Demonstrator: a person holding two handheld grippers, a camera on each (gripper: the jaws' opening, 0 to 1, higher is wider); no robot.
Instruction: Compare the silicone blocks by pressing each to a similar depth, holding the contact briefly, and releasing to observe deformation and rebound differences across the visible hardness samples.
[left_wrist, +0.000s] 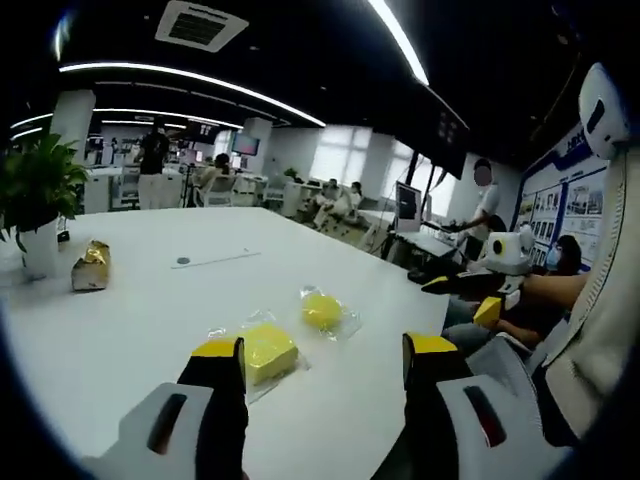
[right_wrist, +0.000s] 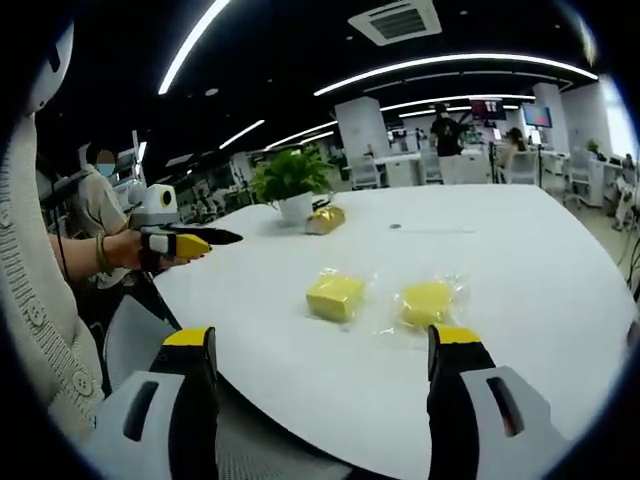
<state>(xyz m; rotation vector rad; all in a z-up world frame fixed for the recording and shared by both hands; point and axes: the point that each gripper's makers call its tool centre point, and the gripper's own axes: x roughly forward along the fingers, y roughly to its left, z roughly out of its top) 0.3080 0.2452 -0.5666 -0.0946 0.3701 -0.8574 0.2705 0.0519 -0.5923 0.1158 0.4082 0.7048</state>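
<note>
Left gripper view: left gripper (left_wrist: 325, 355) rises from the bottom edge with jaws spread wide and nothing between them; black jaws, yellow tips, white housings. The square yellow block (left_wrist: 265, 351) lies just above and beside the left jaw tip, lower centre of the frame; the rounder yellow block (left_wrist: 322, 310) sits up and to the right of it, near but apart. Both rest on clear crinkled plastic wrap on the smooth white counter (left_wrist: 150, 310). Upper left of this frame: a potted plant (left_wrist: 38, 195) in a white pot and, beside it, a small gold foil packet (left_wrist: 92, 266). At right, a person's hand holds the right gripper (left_wrist: 470, 283) off the counter edge; its jaw state cannot be read from here. Right gripper view: right gripper (right_wrist: 325, 345) likewise stands wide open and empty. Here the two blocks sit mid-frame, above and between the jaw tips and clear of them, square block at left, rounder block at right. The other gripper enters from the left edge, held in a hand (right_wrist: 125, 250) with a wristband, its yellow-and-black jaws looking close together, pointing toward the counter and well apart from the blocks.
</note>
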